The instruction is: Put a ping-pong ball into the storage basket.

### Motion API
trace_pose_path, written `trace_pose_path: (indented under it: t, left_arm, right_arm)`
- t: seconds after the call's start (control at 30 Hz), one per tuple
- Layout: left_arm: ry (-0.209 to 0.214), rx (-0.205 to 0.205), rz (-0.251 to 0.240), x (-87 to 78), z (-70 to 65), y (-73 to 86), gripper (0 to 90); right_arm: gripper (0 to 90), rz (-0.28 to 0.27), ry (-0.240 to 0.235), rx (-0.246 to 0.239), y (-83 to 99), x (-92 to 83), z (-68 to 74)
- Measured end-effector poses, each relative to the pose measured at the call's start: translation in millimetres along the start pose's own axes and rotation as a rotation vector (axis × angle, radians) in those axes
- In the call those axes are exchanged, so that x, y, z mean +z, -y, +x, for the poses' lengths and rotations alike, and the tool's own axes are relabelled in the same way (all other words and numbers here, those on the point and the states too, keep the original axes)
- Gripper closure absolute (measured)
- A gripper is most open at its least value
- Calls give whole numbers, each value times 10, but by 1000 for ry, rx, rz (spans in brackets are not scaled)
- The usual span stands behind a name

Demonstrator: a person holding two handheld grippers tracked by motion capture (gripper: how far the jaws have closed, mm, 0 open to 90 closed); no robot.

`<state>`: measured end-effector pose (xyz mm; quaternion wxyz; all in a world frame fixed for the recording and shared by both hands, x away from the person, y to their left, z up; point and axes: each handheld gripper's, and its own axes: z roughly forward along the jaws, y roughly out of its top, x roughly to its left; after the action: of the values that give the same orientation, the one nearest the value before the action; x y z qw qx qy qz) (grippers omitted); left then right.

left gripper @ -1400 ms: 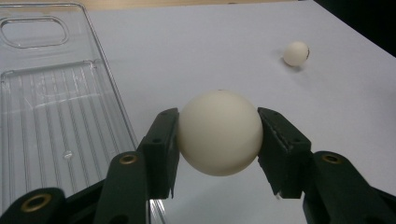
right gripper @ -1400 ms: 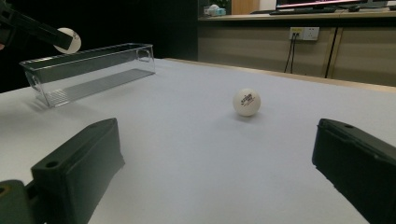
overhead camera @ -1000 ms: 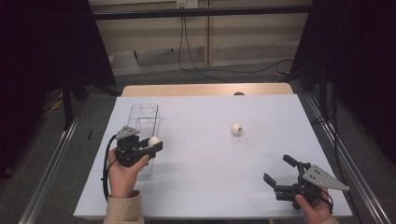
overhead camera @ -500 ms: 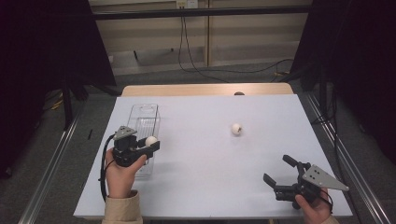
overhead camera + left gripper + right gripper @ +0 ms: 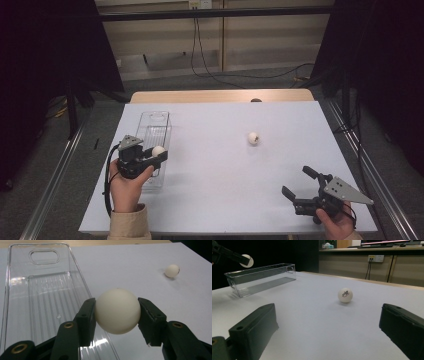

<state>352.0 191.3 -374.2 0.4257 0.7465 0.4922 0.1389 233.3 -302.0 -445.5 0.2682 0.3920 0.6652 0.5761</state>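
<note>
My left gripper point(image 5: 152, 157) is shut on a white ping-pong ball point(image 5: 117, 311), held above the near right edge of a clear plastic bin point(image 5: 154, 135) at the table's left. The ball point(image 5: 158, 151) sits between the two black pads point(image 5: 86, 315). A second white ball point(image 5: 253, 138) lies alone on the white table near the middle; the same ball point(image 5: 345, 295) lies straight ahead of my right gripper point(image 5: 329, 327). That right gripper point(image 5: 300, 184) stands open near the front right edge, with nothing between its fingers.
The white tabletop point(image 5: 215, 200) spreads between the two hands. The bin point(image 5: 37, 295) holds nothing inside. A wooden strip point(image 5: 220, 96) borders the far edge. Metal rails point(image 5: 55, 175) run along both sides, with cables on the floor beyond.
</note>
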Motion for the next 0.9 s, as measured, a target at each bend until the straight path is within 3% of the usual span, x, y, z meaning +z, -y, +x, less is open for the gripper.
trace_pose_path:
  t: [0.9]
  left_arm:
    - [-55, -18, 2, -30, 132, 53, 511]
  right_arm:
    - [8, -2, -2, 2, -1, 2, 5]
